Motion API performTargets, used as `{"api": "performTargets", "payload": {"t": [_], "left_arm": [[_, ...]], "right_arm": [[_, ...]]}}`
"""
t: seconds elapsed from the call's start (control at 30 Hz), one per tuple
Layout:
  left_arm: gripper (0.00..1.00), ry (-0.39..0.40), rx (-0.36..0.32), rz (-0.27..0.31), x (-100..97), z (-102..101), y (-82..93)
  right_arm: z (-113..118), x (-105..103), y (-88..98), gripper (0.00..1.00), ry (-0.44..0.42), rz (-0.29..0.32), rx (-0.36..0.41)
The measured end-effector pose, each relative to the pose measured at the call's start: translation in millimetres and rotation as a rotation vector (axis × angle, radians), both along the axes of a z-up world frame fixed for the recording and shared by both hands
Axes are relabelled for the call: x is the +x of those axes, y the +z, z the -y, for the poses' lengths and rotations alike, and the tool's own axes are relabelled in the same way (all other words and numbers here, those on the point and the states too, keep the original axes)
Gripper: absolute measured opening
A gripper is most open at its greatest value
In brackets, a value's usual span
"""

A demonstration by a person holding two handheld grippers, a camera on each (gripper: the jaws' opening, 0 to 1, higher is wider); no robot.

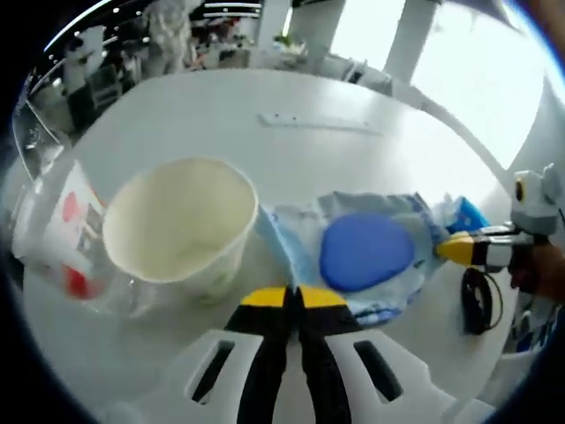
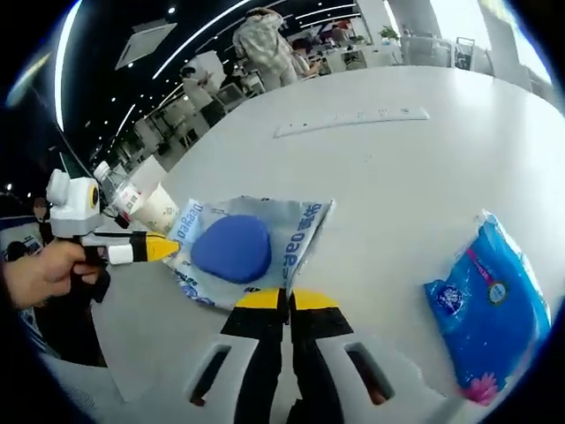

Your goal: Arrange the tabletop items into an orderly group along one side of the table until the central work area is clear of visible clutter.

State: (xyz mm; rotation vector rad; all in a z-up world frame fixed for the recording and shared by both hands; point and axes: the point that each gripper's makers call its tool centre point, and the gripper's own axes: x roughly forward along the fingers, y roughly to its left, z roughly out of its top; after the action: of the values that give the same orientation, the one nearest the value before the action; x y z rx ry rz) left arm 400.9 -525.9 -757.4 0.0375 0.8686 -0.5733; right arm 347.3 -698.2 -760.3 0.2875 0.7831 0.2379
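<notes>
The blue pad [image 2: 231, 248] lies on its flat printed wrapper [image 2: 300, 231] in the middle of the white table [image 2: 424, 168], so your tidying looks barely begun. A blue tissue pack [image 2: 490, 314] sits well apart to the right, while a paper cup [image 1: 181, 225] and a clear bottle [image 1: 57, 225] stand to the left of the wrapper. All of these appear left to gather along one side.

Your right gripper [image 2: 284, 300] has its jaws closed together, empty, tips just at the wrapper's near edge. Your left gripper [image 1: 293, 298] is likewise closed on nothing, tips between the cup and the pad.
</notes>
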Motion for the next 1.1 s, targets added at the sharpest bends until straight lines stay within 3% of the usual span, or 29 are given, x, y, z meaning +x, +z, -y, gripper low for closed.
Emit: {"api": "performTargets", "payload": {"t": [0.27,0.4,0.7,0.93,1.1], "left_arm": [[0.02,-0.016,0.032,0.022,2.6,-4.1,-1.1],[0.06,-0.037,0.054,0.028,1.2,-5.0,-2.3],[0.18,-0.070,0.077,0.025,-11.5,-10.2,-0.6],[0.25,-0.176,0.102,0.077,-28.8,-8.9,11.6],[0.28,-0.186,0.095,0.086,-39.9,-13.2,16.6]], "right_arm": [[-0.8,-3.7,-1.5,0.03,0.047,0.006,-0.035],[5.5,-1.2,-0.4,0.08,0.080,0.030,-0.110],[9.4,0.1,4.2,0.08,0.083,0.035,-0.112],[16.6,0.4,14.5,0.19,0.098,0.048,-0.132],[19.1,-1.1,22.9,0.25,0.123,0.064,-0.163]]}}
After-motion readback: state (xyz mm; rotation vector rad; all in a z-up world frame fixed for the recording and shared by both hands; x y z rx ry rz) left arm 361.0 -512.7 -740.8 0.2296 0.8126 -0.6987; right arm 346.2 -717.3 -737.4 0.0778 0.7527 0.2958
